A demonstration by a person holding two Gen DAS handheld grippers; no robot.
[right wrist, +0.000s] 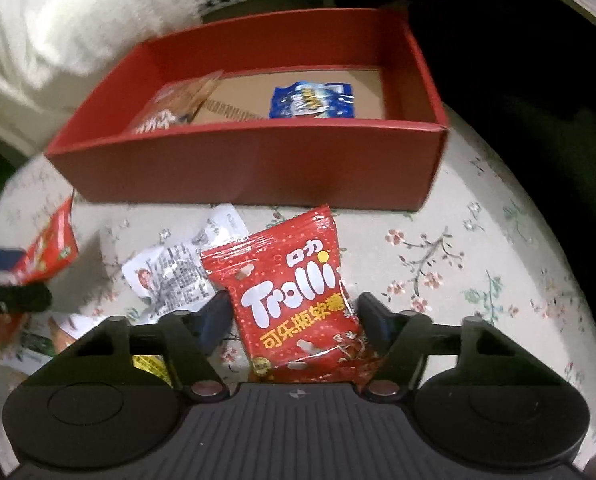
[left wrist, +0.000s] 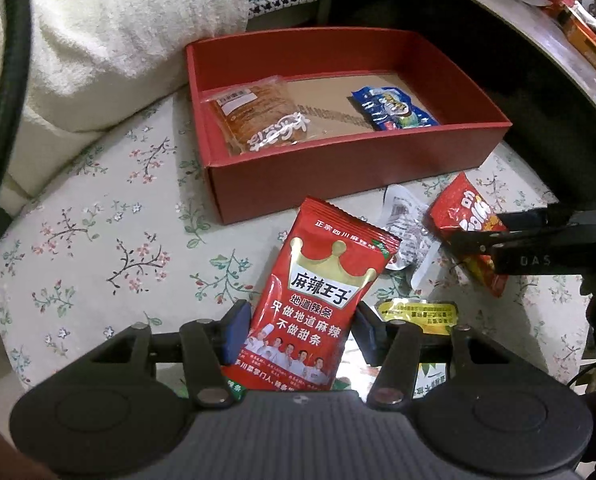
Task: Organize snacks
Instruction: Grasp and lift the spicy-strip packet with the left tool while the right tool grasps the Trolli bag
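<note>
Red open cardboard box (left wrist: 362,168) set near floral-clothed round table's (left wrist: 97,240) far edge | red crowned spicy-strip packet (left wrist: 318,292) clamped by left gripper (left wrist: 298,336) | red Trolli gummy bag (right wrist: 298,300) clamped by right gripper (right wrist: 289,320)

Bare floor lies open in the red box (left wrist: 358,168) between the orange packet (left wrist: 257,114) and the blue packet (left wrist: 394,108).

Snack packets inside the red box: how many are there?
2: an orange packet at the left end of the red box, and a blue packet toward the right. Nothing seems hidden.
</note>
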